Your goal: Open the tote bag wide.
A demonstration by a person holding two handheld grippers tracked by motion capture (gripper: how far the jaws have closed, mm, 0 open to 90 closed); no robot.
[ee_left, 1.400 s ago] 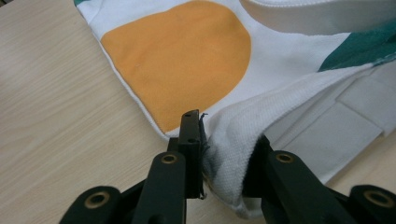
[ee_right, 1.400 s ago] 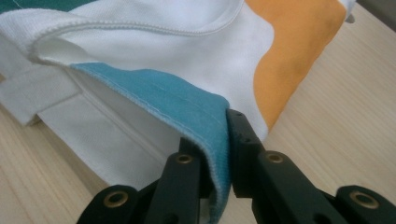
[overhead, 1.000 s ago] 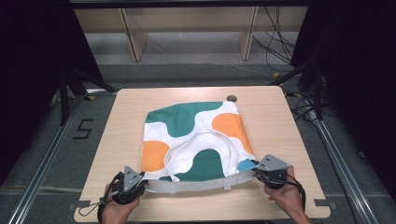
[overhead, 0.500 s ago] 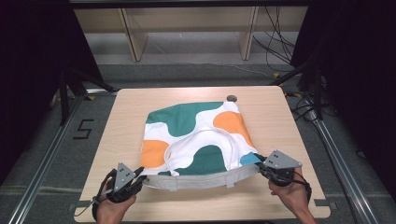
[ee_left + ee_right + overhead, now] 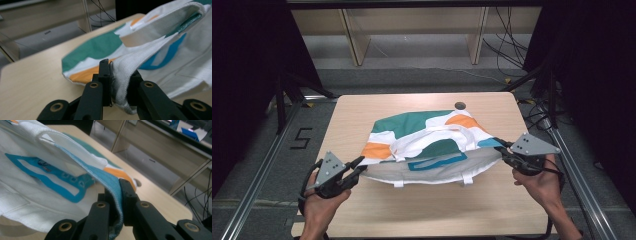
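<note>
Light wooden table [image 5: 362,115], one item resting on it.
We note a round hole [image 5: 459,106] near the table's far edge. A fabric bag [image 5: 412,125], white with green, orange and blue patches, lies with its far part on the tabletop; its near edge is lifted clear of the wood.

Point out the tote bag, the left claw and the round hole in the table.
tote bag [image 5: 412,125], high view, on its green panel.
left claw [image 5: 119,75], left gripper view, shut on the bag's white edge.
round hole [image 5: 459,106], high view, its middle.
</note>
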